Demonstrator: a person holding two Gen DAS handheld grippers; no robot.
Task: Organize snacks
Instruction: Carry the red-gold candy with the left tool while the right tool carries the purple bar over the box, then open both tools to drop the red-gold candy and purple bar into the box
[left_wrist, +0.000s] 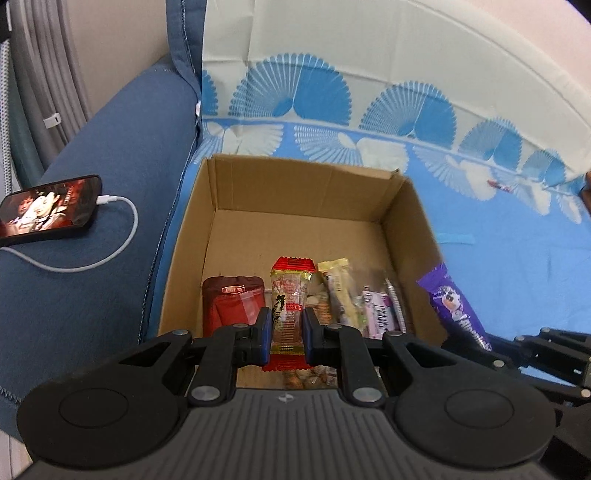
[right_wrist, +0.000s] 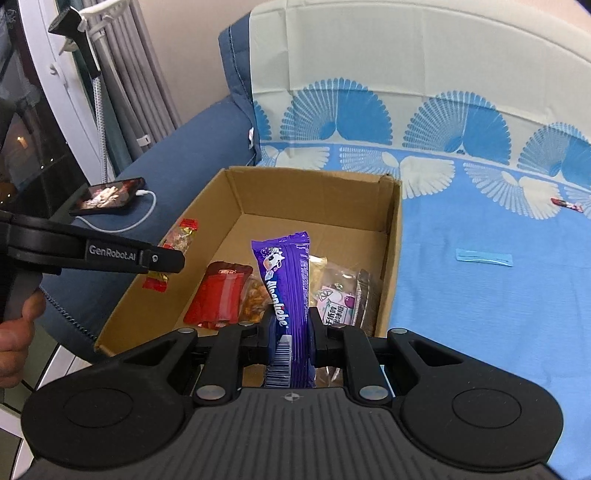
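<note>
blue fan-print sheet (right_wrist: 480, 236) under cardboard box (right_wrist: 321, 192); left tongs (left_wrist: 284, 325) pinching red snack (left_wrist: 291, 295), right tongs (right_wrist: 291, 332) purple candy (right_wrist: 288, 280).

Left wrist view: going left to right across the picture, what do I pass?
Phone on the sofa arm → dark red pouch in the cardboard box → red-ended snack pack in the left gripper → purple candy stick.

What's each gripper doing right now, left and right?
Left gripper: shut on the red-ended snack packet.
Right gripper: shut on the purple Alpenliebe candy stick.
</note>
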